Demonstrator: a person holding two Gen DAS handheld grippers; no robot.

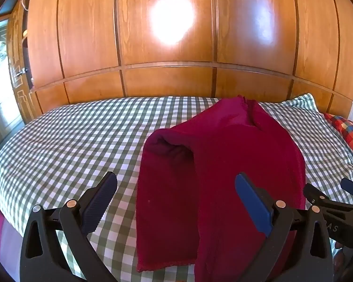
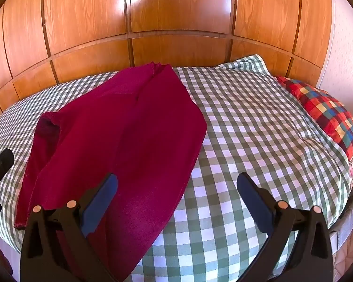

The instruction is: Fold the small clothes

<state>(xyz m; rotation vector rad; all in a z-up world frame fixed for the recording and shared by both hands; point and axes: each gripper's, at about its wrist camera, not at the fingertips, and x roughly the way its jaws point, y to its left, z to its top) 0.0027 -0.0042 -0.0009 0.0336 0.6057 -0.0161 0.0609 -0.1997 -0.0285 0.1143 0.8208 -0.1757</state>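
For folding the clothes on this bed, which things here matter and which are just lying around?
Part of the job:
- dark red garment, partly folded on the bed
- left gripper, open
- right gripper, open
- green checked bedcover, the folding surface

Just lying about:
- multicolour checked pillow
- wooden wardrobe doors

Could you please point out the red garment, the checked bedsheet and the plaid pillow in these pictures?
red garment (image 2: 138, 127): right wrist view, on its broad flat middle.
checked bedsheet (image 2: 258, 122): right wrist view, on a bare stretch right of the garment.
plaid pillow (image 2: 327, 115): right wrist view, on its top face.
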